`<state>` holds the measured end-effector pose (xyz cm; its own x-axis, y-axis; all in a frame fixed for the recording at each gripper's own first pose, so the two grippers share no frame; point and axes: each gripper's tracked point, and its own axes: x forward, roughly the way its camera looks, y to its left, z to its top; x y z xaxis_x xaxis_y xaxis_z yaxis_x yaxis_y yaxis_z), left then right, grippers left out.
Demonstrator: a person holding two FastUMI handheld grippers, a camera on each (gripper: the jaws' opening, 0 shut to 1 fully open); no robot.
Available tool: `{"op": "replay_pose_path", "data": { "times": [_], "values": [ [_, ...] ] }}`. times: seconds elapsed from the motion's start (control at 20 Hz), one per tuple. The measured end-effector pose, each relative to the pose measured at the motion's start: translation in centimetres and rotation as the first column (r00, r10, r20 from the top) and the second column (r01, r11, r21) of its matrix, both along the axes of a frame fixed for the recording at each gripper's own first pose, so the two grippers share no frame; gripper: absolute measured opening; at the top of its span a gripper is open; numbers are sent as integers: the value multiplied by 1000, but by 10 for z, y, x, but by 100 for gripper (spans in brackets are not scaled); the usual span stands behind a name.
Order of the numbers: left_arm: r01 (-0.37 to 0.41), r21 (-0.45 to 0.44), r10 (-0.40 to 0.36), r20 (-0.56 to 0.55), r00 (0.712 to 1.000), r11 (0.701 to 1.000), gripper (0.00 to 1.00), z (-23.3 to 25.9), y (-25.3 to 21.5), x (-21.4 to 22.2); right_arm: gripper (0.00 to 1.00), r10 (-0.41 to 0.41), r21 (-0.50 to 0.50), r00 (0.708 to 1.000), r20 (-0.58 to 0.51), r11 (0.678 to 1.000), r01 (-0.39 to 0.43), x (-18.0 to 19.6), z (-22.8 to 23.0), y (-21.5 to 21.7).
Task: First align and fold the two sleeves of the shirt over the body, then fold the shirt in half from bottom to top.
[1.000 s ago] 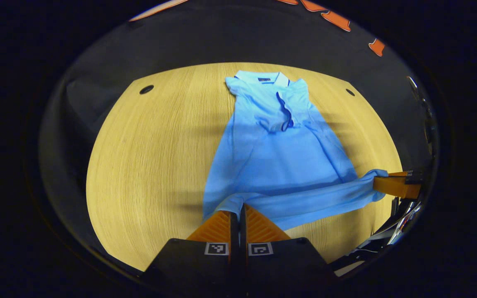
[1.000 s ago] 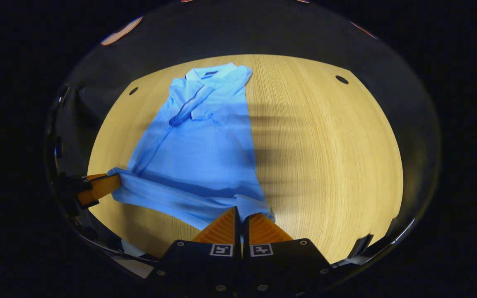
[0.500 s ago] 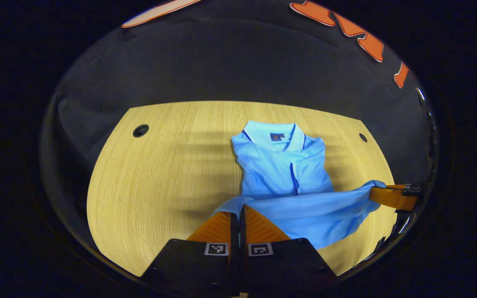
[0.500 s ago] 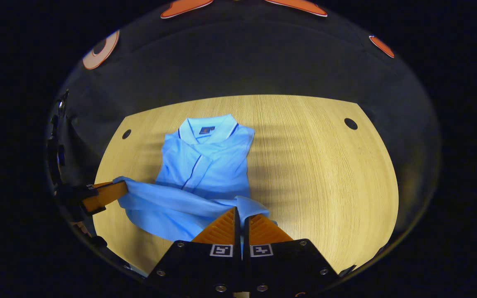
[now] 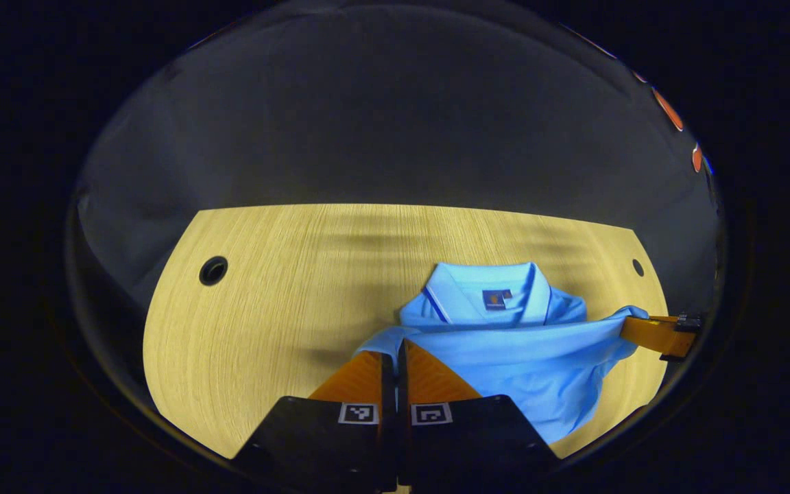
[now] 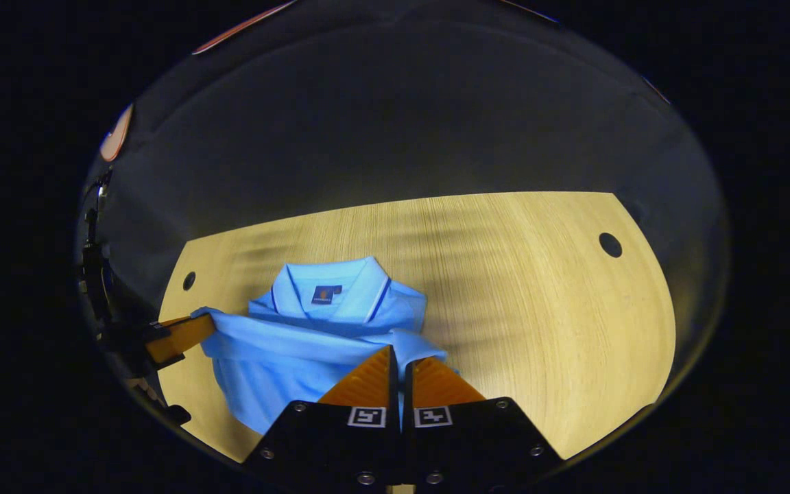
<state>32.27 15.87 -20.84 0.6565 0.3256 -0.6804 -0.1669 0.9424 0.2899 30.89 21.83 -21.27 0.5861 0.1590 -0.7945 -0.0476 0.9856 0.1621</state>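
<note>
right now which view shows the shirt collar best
Right gripper view: the collar lies open, more of it clear of the raised hem. Left gripper view shows the collar too, lower part hidden by the hem.

Blue shirt (image 5: 505, 357), hem lifted toward collar

Left claw (image 5: 396, 351) closed on the shirt's (image 5: 505, 357) lifted bottom edge, right claw (image 5: 642, 329) pinching the same edge at far right, hem stretched between them above the collar (image 5: 484, 295), wooden table (image 5: 285, 288) with a round hole (image 5: 213, 270)
</note>
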Motion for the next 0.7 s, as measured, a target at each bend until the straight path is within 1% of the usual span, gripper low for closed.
{"op": "replay_pose_path", "data": {
  "times": [0.05,0.1,0.15,0.2,0.25,0.3,0.35,0.45,0.5,0.65,0.7],
  "values": [
    [12,10,-12,-2,1000,1000,4,0,1,3,1,-9,-4,1000,-2,1000,9,4,-7,-1],
    [24,15,-24,-4,1000,1000,7,-3,-1,6,4,-14,-24,1000,2,1000,14,4,-9,-6],
    [23,29,-23,-6,1000,999,12,-4,1,9,10,-10,-43,1000,13,999,11,7,-11,-10],
    [20,22,-20,-1,1000,1000,25,-5,-1,9,14,-6,-60,1000,16,998,7,8,-9,-14],
    [12,5,-12,10,1000,1000,27,-4,-4,7,22,1,-66,1000,12,998,-1,8,-19,-12],
    [1,-2,-1,31,1000,1000,45,-3,-4,6,38,6,-70,1000,16,998,-5,4,-16,-12],
    [-14,22,13,58,998,1000,64,6,2,5,53,4,-71,999,35,997,-2,4,-10,-14],
    [-19,73,10,114,993,997,100,27,7,-4,96,-10,-64,995,96,998,17,1,8,-18],
    [-17,88,4,148,989,996,100,42,5,-11,100,-17,-57,992,124,998,24,-3,20,-20],
    [-11,117,-21,267,963,993,100,96,-3,-35,100,-29,-30,975,219,999,37,-22,60,-26],
    [-10,125,-30,312,950,992,100,116,-10,-47,100,-33,-23,967,252,999,40,-30,76,-29]
  ]
}}
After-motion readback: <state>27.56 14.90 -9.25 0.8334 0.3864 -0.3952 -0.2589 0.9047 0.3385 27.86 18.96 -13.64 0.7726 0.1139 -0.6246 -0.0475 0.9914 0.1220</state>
